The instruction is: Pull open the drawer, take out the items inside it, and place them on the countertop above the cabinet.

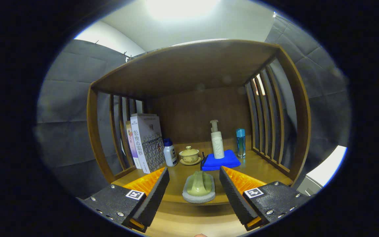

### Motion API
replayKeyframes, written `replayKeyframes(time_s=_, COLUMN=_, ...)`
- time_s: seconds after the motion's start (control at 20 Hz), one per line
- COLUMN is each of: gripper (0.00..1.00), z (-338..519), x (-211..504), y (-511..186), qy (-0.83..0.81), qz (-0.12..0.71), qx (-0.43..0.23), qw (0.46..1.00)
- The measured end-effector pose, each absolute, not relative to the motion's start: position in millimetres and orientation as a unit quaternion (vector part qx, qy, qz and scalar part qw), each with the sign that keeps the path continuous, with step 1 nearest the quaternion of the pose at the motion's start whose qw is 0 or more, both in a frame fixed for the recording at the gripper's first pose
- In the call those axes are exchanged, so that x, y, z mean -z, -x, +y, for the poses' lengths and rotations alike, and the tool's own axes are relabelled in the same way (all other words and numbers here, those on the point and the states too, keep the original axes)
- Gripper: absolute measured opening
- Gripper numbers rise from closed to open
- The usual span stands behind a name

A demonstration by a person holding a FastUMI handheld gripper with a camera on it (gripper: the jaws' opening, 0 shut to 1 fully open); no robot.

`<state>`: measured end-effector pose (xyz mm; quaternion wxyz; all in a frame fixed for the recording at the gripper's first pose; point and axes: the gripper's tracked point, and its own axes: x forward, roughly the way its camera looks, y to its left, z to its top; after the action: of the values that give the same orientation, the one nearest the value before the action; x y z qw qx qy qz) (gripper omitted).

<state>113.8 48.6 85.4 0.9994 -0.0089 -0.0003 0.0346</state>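
The gripper (194, 192) is seen at the bottom of the frame with its two fingers spread wide apart, holding nothing. Between the fingers, at the lower centre, a pale green brush-like item on a light grey oval base (198, 188) is set on the wooden desk (262, 166) close to its front edge; neither finger touches it. The desk is the floor of an open wooden cabinet bay, roofed by a wooden top panel (189, 64) in the upper half of the frame and closed at left and right by slatted sides. Beyond the fingers, just right of centre, a folded blue cloth (229, 163) is laid flat, and a white pump bottle (217, 141) is stood upright on it. To the right of the cloth, near the right slats, a slim blue bottle (240, 142) is stood upright. Left of the cloth, at the centre of the frame, a small lidded tea bowl on a saucer (189, 155) is seen, with a small white bottle with a dark blue cap (170, 152) just beside it on the left. Further left, upright books (145, 144) are leaned against the left slats. The drawer cannot be made out from this angle.
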Motion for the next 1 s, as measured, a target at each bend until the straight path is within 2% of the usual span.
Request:
replayKeyframes(time_s=0.35, gripper=0.95, z=55, x=-55, y=-53, qy=0.021, qz=-0.004, qx=-0.042, qw=0.999)
replayKeyframes(time_s=0.7, gripper=0.95, z=48, x=-39, y=-4, qy=0.012, qz=-0.037, qx=-0.020, qw=0.999)
replayKeyframes(time_s=1.0, gripper=0.95, z=60, x=-20, y=34, qy=0.038, qz=-0.038, qx=-0.046, qw=0.997)
